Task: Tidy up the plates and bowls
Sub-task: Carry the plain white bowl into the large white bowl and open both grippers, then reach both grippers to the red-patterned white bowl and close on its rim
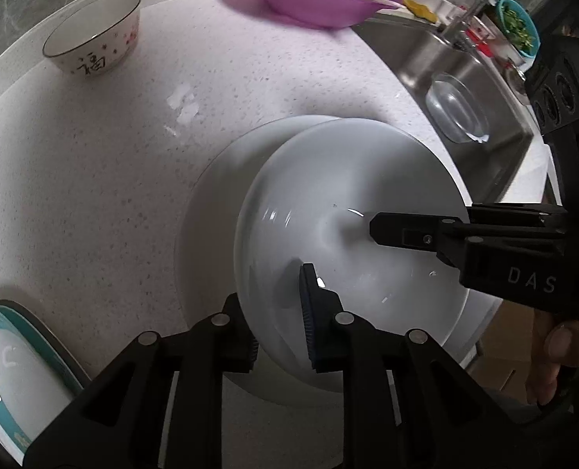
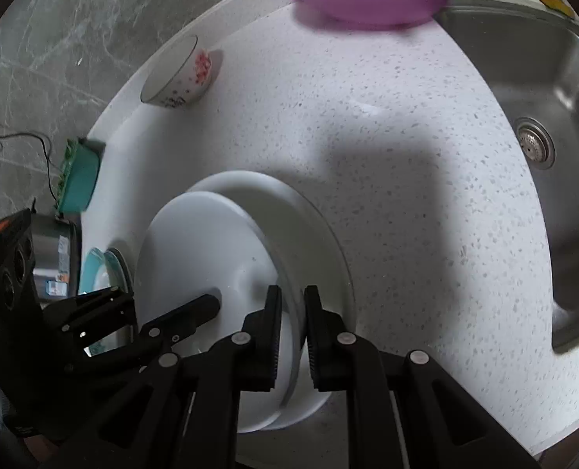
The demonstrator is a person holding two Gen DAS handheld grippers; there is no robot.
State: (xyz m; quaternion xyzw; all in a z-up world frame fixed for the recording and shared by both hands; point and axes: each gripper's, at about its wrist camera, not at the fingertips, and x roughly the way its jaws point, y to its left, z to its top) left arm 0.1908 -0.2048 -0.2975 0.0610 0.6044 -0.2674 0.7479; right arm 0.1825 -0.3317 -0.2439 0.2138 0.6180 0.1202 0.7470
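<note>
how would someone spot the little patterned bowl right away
Start at the steel sink and go left across the speckled countertop toward the back wall. The small bowl stands there alone, white with red flowers and a black character, unlike the plain white plates.

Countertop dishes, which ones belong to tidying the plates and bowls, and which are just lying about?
Part of the job:
white plate, gripped by left gripper and right gripper
larger white plate beneath
patterned bowl
teal-rimmed plates

Lying about:
purple basin of greens
glass dish in sink
</note>
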